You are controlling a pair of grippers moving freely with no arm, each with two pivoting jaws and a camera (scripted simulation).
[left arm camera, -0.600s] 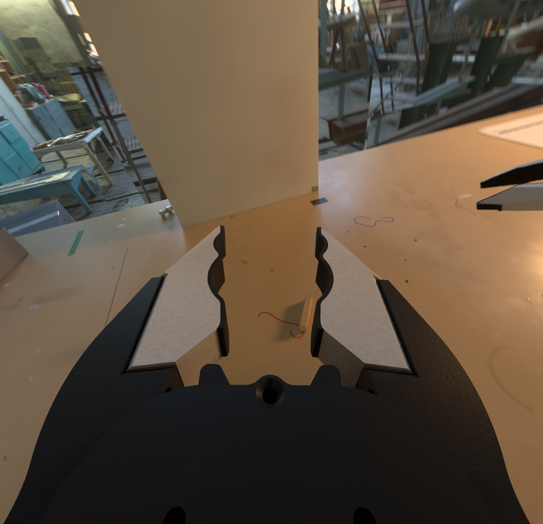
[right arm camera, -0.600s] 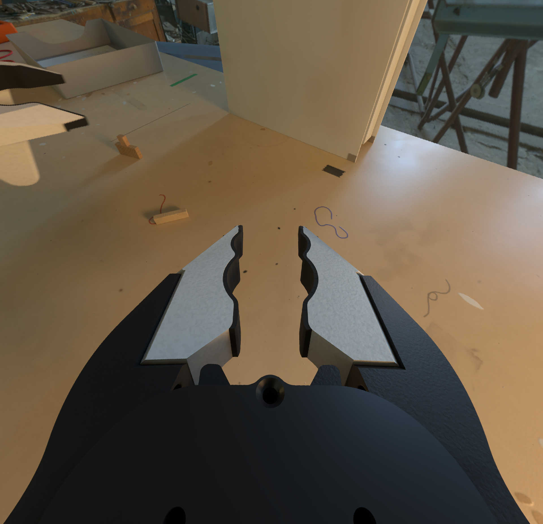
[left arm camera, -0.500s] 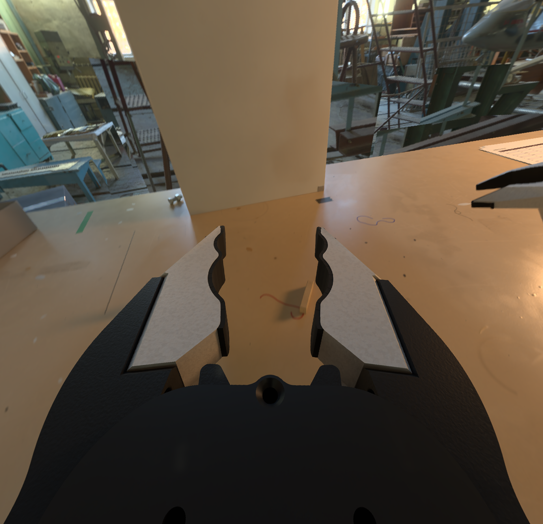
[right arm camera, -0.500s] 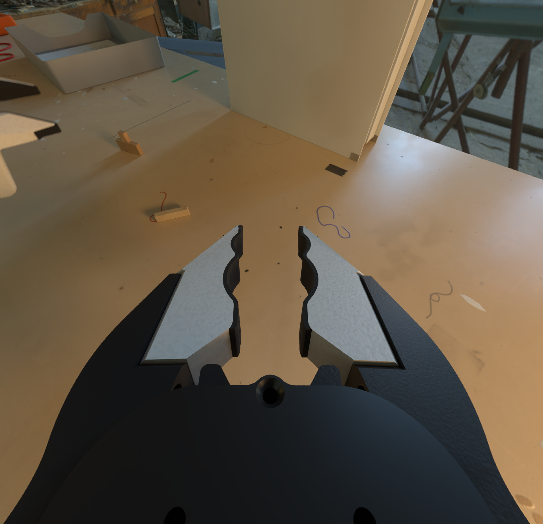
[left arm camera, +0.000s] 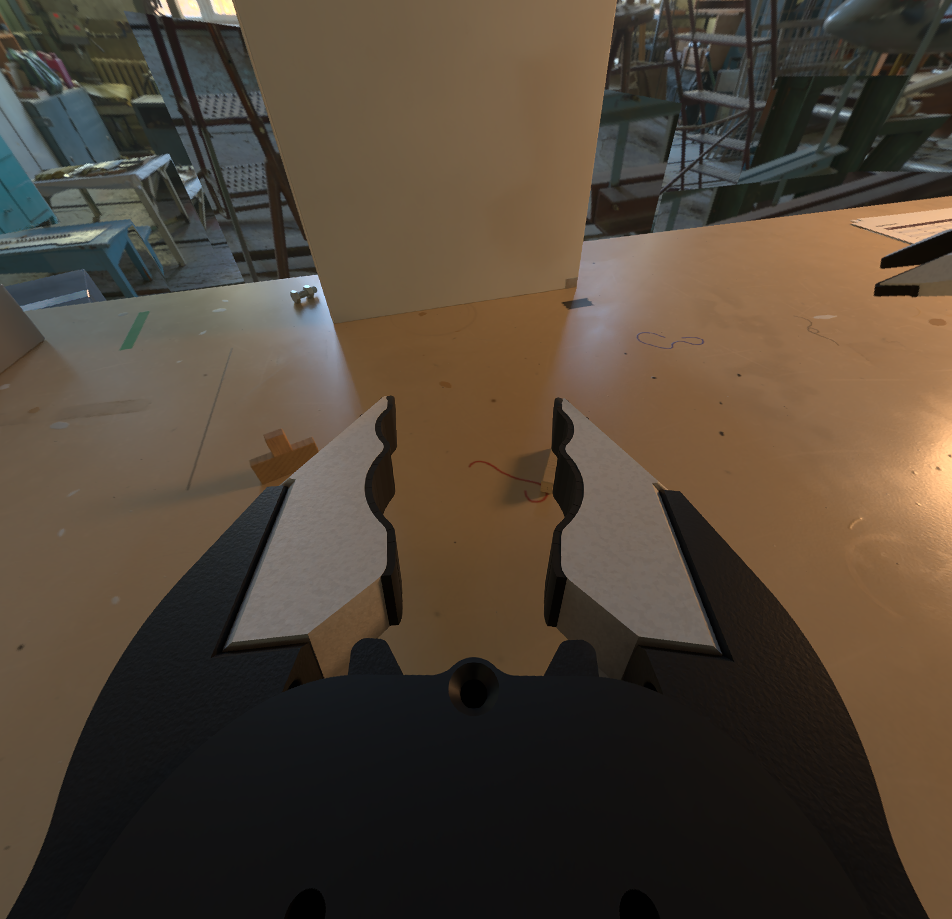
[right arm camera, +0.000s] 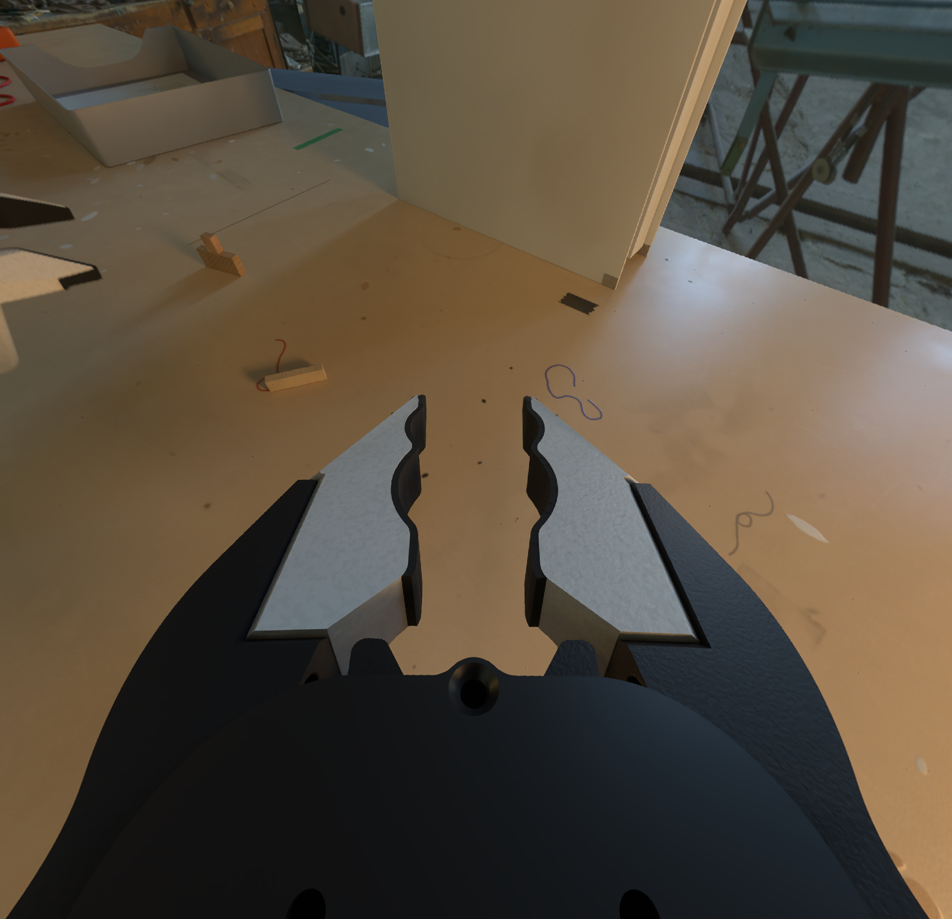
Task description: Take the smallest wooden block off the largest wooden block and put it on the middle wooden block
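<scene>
The small block [left arm camera: 279, 441] stands on the big block [left arm camera: 281, 462], on the counter [left arm camera: 772, 430] just beyond the left side of the left gripper [left arm camera: 473, 405]. So this gripper must turn and shift to the left to bring the stack between its jaws. These jaws are wide apart and hold nothing. In the right wrist view the same stack [right arm camera: 220, 255] lies far to the left, well apart from the right gripper [right arm camera: 474, 402], whose jaws are also parted, less widely, and empty. I judge the left gripper to be the nearer one.

The middle block [right arm camera: 295, 377] lies flat, alone, its long axis running left to right in the right wrist view; for the left gripper it is mostly hidden behind the right finger.

A grey tray [right arm camera: 170, 116] stands at the far left; it seems to hold only a flat sheet.
</scene>
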